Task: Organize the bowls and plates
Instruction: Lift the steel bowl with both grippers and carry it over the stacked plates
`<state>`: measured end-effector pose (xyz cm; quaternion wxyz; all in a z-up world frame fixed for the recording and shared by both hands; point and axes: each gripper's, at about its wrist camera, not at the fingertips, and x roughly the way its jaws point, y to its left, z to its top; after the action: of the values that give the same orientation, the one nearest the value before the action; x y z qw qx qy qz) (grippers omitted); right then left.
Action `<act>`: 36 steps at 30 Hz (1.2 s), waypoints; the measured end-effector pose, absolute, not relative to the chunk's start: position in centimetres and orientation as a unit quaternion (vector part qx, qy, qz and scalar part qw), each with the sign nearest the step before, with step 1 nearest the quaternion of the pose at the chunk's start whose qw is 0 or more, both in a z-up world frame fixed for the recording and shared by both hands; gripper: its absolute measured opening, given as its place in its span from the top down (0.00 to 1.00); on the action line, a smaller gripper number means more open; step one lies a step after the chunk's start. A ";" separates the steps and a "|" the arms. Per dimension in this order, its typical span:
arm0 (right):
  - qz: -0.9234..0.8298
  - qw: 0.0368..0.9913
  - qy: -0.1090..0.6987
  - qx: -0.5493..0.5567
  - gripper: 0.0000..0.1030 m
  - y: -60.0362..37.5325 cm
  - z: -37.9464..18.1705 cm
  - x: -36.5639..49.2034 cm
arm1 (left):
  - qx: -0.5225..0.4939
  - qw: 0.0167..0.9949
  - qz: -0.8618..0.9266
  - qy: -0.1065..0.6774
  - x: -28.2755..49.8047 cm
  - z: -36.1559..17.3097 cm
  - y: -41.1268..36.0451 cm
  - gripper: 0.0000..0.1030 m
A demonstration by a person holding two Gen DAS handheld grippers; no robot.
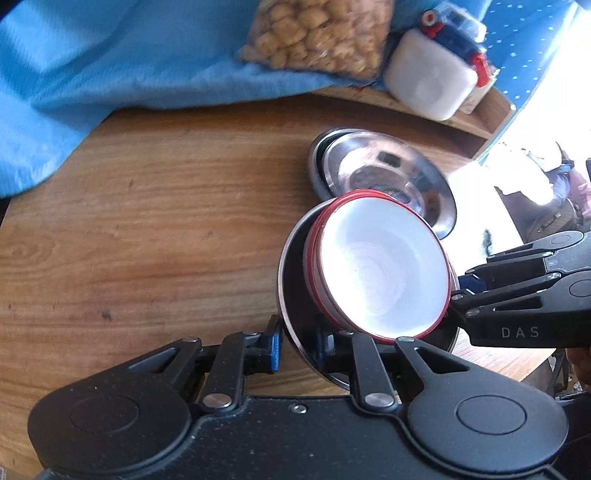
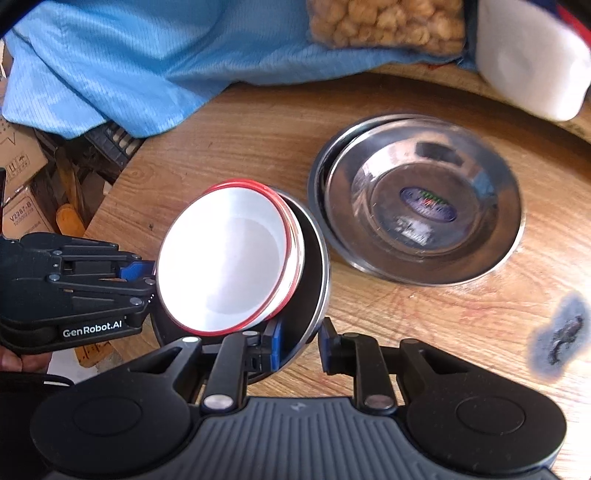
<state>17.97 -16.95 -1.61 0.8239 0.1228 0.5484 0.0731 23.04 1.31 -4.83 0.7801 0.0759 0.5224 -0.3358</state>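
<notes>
A dark steel bowl (image 1: 295, 295) holds nested white bowls with red rims (image 1: 380, 266). Both grippers hold this stack up off the wooden table, tilted. My left gripper (image 1: 297, 347) is shut on the dark bowl's rim at one side. My right gripper (image 2: 299, 345) is shut on the dark bowl's rim (image 2: 314, 266) at the opposite side. The white bowls (image 2: 225, 258) face the left gripper (image 2: 147, 275) in the right wrist view. Two stacked steel plates (image 2: 421, 199) lie flat on the table behind; they also show in the left wrist view (image 1: 388, 173).
A blue cloth (image 1: 110, 66) covers the table's far side, with a bag of round snacks (image 1: 317, 33) and a white container (image 1: 428, 85) on it. A dark burn mark (image 2: 561, 336) is on the table at right. Cardboard boxes (image 2: 22, 206) lie beyond the left edge.
</notes>
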 end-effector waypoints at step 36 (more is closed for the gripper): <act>-0.061 0.841 0.501 0.195 0.78 -29.9 -0.4 18.5 | 0.089 0.764 -0.428 0.475 27.9 -4.2 -12.9 0.86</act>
<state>18.48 -29.89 -0.39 0.8412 0.1946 0.5008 -0.0614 27.89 -12.93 -4.18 0.7641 0.0890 0.4746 -0.4278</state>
